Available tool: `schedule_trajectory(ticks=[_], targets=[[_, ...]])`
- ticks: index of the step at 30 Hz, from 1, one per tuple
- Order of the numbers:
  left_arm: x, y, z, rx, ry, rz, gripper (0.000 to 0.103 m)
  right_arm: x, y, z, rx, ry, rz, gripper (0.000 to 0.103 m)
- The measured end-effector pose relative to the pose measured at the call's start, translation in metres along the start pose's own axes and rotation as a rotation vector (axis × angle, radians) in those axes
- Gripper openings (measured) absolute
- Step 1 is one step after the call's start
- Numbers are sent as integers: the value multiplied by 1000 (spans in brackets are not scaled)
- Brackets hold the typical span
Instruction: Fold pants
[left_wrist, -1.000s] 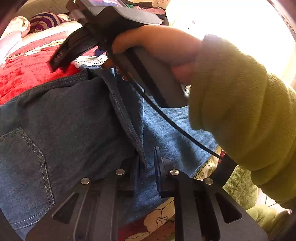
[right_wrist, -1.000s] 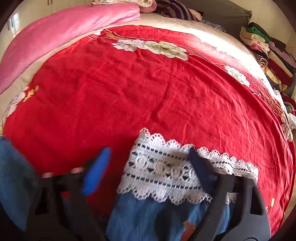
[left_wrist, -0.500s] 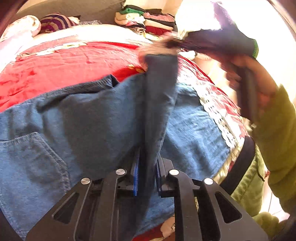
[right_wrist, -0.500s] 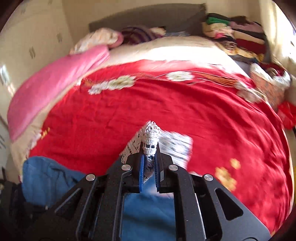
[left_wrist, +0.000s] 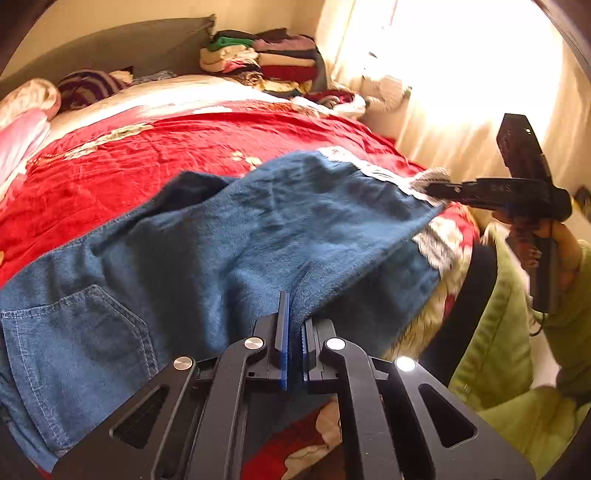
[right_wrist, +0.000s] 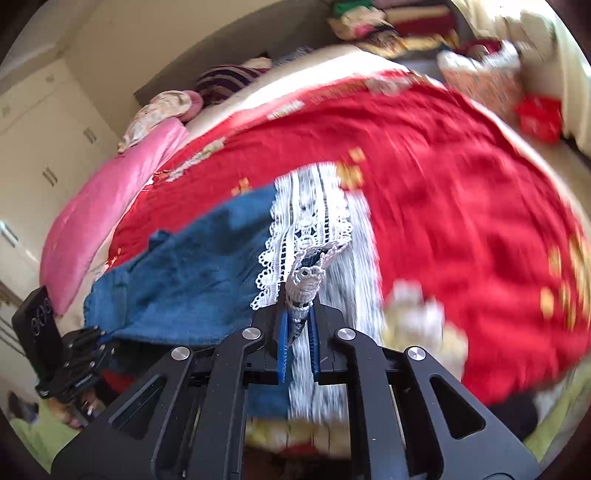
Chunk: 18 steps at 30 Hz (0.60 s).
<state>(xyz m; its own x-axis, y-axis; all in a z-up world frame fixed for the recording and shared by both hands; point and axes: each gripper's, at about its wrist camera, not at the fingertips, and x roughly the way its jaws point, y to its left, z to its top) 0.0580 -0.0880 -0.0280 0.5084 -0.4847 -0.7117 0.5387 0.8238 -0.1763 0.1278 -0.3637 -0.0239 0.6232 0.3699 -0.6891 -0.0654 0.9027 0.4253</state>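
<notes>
Blue denim pants (left_wrist: 229, 236) with a white lace hem (right_wrist: 306, 225) lie across the red bedspread (left_wrist: 129, 166). My left gripper (left_wrist: 293, 332) is shut on the near edge of the denim, by the crotch seam, with a back pocket (left_wrist: 74, 332) to its left. My right gripper (right_wrist: 298, 325) is shut on the lace hem and holds that leg end lifted above the bed. It shows at the right of the left wrist view (left_wrist: 436, 188). The left gripper shows at the lower left of the right wrist view (right_wrist: 99, 343).
A pink quilt (right_wrist: 110, 206) and pillows (left_wrist: 88, 85) lie at the bed's far side. Stacked folded clothes (left_wrist: 266, 55) sit by the headboard. A bright curtained window (left_wrist: 461, 74) is at the right. My green-sleeved arm (left_wrist: 535, 332) hangs beyond the bed's near edge.
My right gripper closed on the lace hem and pulled it up and rightward, stretching the leg out. My left gripper stayed shut on the denim edge.
</notes>
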Motion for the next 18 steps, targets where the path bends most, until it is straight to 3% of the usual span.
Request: schedule_trajectory(ticks=[5,10,13,14,18], targets=[[7,-2,-9,9,36,7,4,2,-12,-34,47,60,-5,5],[7,-1,-12,9,47,13,4,-2,-20,-48,71,71,-9,15],[8,-3,-13,16,54,14,4,-3,-23,-46,74,63,-6,14],[9,-4,-14,21,58,14,4,-3,-21,-46,55,63,-20,6],[10,-8,-15,31,70,3,5,-4,-23,-46,33,82,-70,6]])
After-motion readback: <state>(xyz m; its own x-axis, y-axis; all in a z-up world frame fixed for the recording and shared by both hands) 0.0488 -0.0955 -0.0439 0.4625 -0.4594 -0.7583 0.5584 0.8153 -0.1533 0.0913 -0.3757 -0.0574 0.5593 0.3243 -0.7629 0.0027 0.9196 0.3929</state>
